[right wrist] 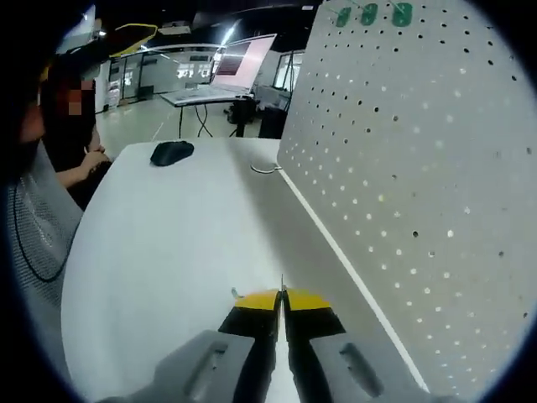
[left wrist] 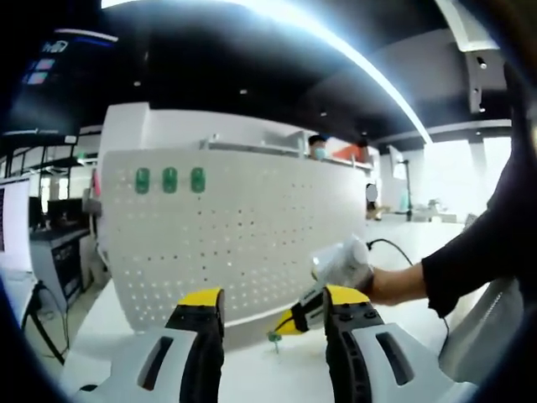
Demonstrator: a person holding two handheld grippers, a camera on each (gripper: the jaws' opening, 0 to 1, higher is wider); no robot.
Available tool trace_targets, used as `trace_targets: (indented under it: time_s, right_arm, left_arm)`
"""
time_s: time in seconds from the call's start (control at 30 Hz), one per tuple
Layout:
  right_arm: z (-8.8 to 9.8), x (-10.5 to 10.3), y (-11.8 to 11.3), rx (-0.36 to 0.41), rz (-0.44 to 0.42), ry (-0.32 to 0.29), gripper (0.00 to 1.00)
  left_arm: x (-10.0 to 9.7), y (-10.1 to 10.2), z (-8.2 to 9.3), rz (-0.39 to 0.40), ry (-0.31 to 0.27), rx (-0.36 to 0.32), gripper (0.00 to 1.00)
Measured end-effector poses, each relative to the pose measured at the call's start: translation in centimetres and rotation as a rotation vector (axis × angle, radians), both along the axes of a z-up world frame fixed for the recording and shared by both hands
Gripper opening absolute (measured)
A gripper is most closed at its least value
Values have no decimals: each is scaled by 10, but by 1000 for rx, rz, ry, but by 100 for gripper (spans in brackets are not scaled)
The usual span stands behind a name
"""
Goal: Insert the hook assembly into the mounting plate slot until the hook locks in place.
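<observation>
Table [right wrist: 168,252]: white, carries everything.
Pegboard [left wrist: 243,243]: stands upright on the table, three green hooks [left wrist: 169,180] already along its top row.
Left gripper [left wrist: 273,323]: jaws spread apart, holding nothing, facing the board.
Right gripper [right wrist: 282,300]: jaws pressed together on a thin hook piece; its green end [left wrist: 273,337] hangs just above the table, near the board's foot.
Progress: hook picked up; insertion and locking remain, by my judgement.
</observation>
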State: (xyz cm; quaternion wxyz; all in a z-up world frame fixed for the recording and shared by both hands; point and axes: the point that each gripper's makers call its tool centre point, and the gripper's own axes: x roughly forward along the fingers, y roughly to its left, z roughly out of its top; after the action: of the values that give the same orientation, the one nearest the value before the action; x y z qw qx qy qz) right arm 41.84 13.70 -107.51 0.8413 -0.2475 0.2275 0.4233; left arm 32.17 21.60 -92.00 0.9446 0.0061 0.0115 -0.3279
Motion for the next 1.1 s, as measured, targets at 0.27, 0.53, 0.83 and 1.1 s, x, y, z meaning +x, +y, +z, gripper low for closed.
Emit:
trace_targets:
  time_s: [0.27,0.53,0.83,1.1]
  right_arm:
    - [28,-9,-3,96,-37,-17,0]
    - [50,-22,4,133,-29,-40,0]
    - [85,-36,5,218,-39,-59,0]
    - [109,-51,8,305,-54,-59,0]
  left_arm:
    - [-1,-4,-1,-15,0,11,47]
    - [-3,-6,-3,-24,2,19,47]
    - [-5,-9,-5,-36,0,33,46]
    - [-8,-14,-6,-53,-15,65,46]
